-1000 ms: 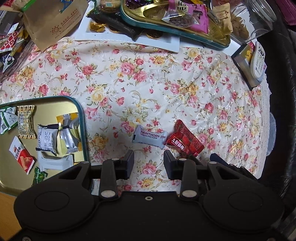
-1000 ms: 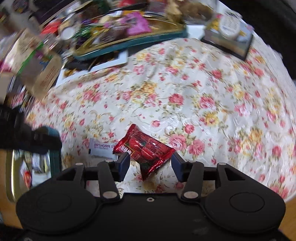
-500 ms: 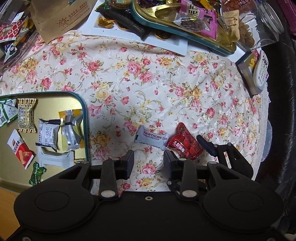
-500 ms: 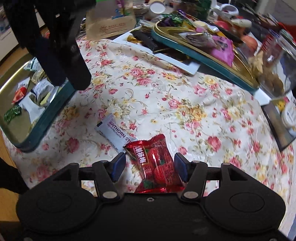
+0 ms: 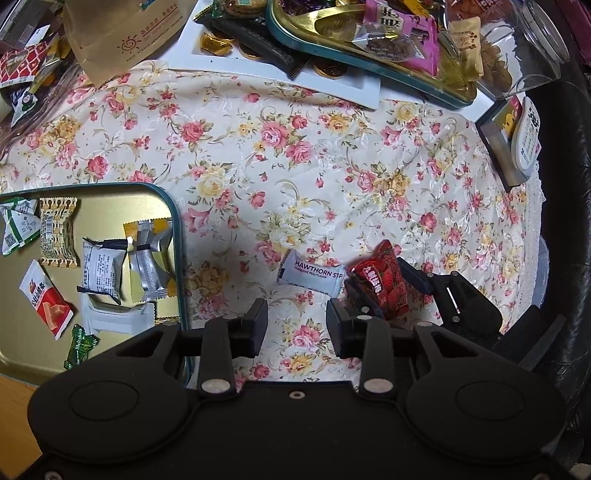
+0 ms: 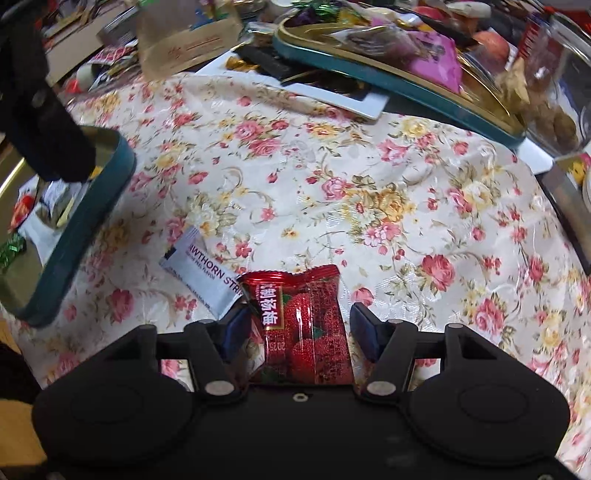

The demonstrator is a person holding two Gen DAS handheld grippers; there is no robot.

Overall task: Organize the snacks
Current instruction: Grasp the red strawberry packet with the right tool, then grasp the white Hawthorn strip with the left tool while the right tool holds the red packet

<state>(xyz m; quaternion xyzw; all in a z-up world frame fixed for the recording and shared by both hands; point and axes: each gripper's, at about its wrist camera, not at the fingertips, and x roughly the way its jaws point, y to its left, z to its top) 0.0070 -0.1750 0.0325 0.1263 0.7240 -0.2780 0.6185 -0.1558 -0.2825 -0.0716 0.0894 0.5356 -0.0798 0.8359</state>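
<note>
A red bayberry packet (image 6: 306, 325) lies on the floral tablecloth, slightly tilted. My right gripper (image 6: 300, 332) straddles it from above. The jaws stand apart, one pad at each long edge, and I see no squeeze. In the left wrist view the same red packet (image 5: 384, 286) sits between the right gripper's (image 5: 384, 291) fingers. A white Hawthorn strip packet (image 5: 312, 273) lies just left of it, touching its corner. My left gripper (image 5: 297, 325) hovers open and empty, just short of the white packet. A gold tray with a teal rim (image 5: 177, 240) at the left holds several wrapped snacks.
A second teal-rimmed tray (image 6: 406, 90), piled with snacks, rests on a white board (image 5: 332, 85) at the back. A brown paper bag (image 5: 122, 33), a glass jar (image 5: 517, 48) and a small box (image 5: 509, 147) line the back and right. A black seat (image 5: 569, 221) borders the table.
My right gripper rolled, sank lower over the red packet and spread its jaws a little. It came into the left wrist view. The left gripper barely moved.
</note>
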